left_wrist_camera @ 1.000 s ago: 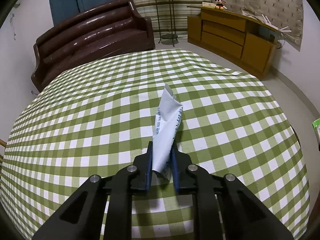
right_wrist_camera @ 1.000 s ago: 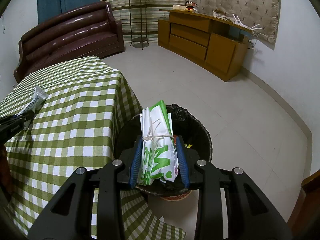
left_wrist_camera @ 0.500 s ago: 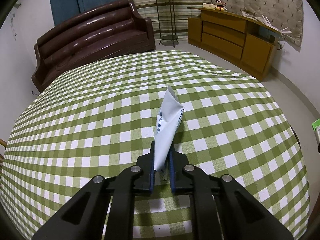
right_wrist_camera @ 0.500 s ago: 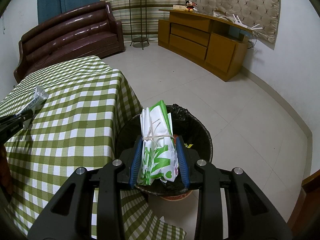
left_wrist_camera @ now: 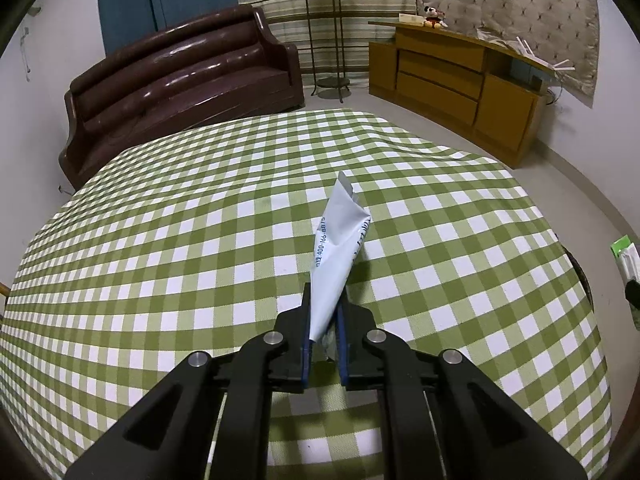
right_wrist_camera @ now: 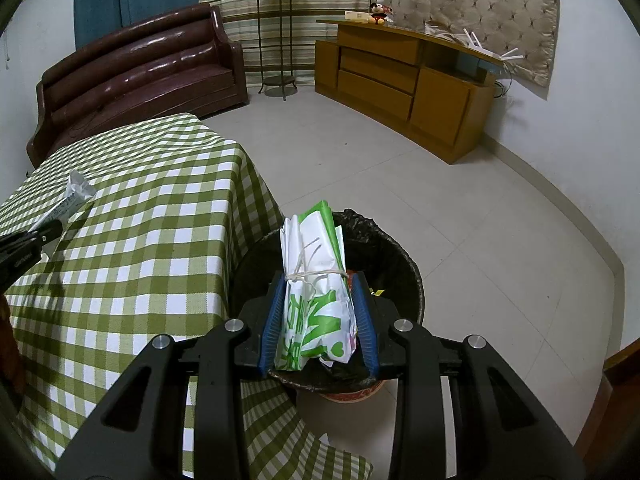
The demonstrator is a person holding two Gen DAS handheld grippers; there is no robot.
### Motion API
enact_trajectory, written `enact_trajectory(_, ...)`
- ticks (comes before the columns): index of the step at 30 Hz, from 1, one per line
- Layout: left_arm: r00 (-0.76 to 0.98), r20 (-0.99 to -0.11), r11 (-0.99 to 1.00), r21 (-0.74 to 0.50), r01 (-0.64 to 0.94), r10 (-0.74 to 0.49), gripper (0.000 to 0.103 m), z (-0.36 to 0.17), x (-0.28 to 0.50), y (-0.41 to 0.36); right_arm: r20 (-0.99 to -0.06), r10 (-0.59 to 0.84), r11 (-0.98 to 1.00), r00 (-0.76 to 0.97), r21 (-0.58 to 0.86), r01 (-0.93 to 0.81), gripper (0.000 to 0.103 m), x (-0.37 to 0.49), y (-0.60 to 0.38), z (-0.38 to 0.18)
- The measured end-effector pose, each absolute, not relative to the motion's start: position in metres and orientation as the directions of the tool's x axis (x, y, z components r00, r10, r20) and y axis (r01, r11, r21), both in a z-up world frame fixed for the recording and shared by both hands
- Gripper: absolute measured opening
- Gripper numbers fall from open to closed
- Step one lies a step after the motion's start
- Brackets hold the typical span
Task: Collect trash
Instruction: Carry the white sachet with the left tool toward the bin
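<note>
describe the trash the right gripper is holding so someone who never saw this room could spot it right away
Find the green-and-white checked table, then the black-lined trash bin on the floor at its corner. Above the bin's mouth, the right gripper clamps a folded white-and-green paper bag. Unlike the plain grey-white tube in the left gripper, it is tied with white string.

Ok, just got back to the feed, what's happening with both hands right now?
Both are holding trash. The left hand-held gripper is shut on a flattened white tube above the green checked tablecloth. The right hand-held gripper is shut on a tied green-and-white bag, held over the black-lined trash bin standing on the floor beside the table. Neither piece has been dropped in yet.
</note>
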State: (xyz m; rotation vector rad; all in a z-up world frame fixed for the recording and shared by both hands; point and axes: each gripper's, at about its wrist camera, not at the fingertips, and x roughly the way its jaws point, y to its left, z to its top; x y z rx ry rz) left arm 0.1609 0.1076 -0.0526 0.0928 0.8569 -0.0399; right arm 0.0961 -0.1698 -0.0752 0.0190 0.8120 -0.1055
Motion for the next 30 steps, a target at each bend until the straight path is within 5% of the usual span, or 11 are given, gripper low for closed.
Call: enact_trajectory(30,0.722,-0.663,0.962,0.015,0.273,-0.195,0.010,-0.014,0.107,-0.015,-0.669,-0.140,0.984,0.730,-0.014,0.176,0.032,0.090,-0.204,-0.045)
